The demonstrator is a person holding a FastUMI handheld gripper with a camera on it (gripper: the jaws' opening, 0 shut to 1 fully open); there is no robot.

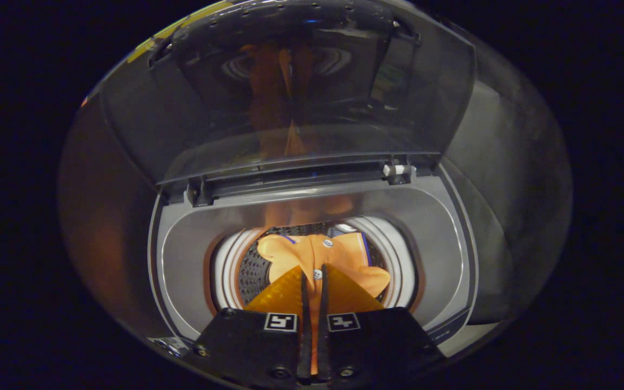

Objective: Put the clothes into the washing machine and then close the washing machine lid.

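Item: gripper [314,276]; its 2 fingers nearly closed, pinching an orange garment [323,254], which hung just ahead of them inside the drum [252,271]; lid [290,108] stood raised beyond, leaving the opening free.

No readable text — fiducial markers [280,322] only.

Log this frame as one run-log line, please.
stage: loading | gripper: shut on orange garment | garment: over drum opening, buttons showing | washing machine lid: raised open | next: release, then close lid
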